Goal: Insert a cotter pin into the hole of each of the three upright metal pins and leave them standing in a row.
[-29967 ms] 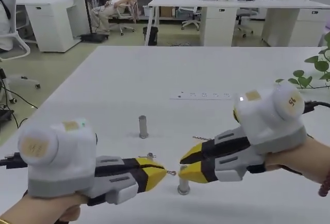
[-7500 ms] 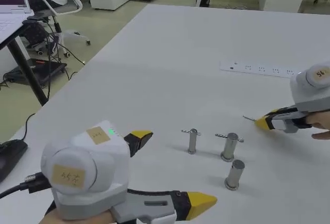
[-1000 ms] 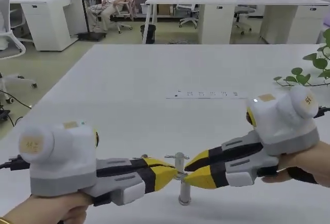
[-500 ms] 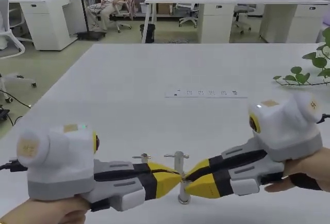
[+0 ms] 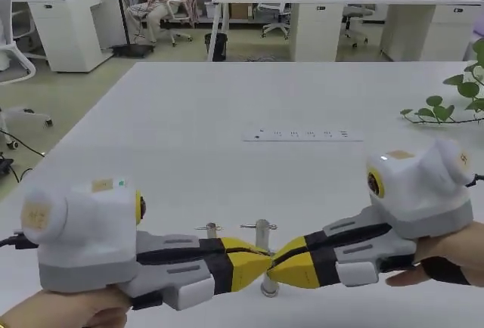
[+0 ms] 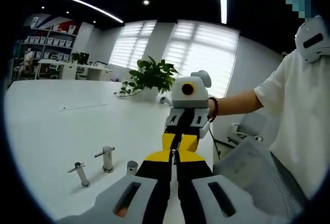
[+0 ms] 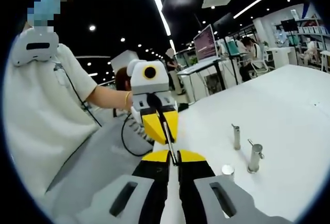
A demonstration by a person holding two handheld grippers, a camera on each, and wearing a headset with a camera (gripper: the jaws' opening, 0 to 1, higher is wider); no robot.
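claws have met tip to tip; left claw (image 6: 174,155) and right claw (image 7: 174,160) pinch thin cotter pin (image 7: 168,142).

Three grey metal pins stood upright, near one another, on the white table (image 6: 46,131). The far pin (image 6: 80,174) and the middle pin (image 6: 107,159) each carried a cotter pin (image 6: 103,152) crosswise near the top. The third pin (image 6: 132,166) showed a bare flat top, its lower part hidden.

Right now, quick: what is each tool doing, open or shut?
Left tool: shut; anything pinched is too small to tell.
Right tool: shut, likewise.
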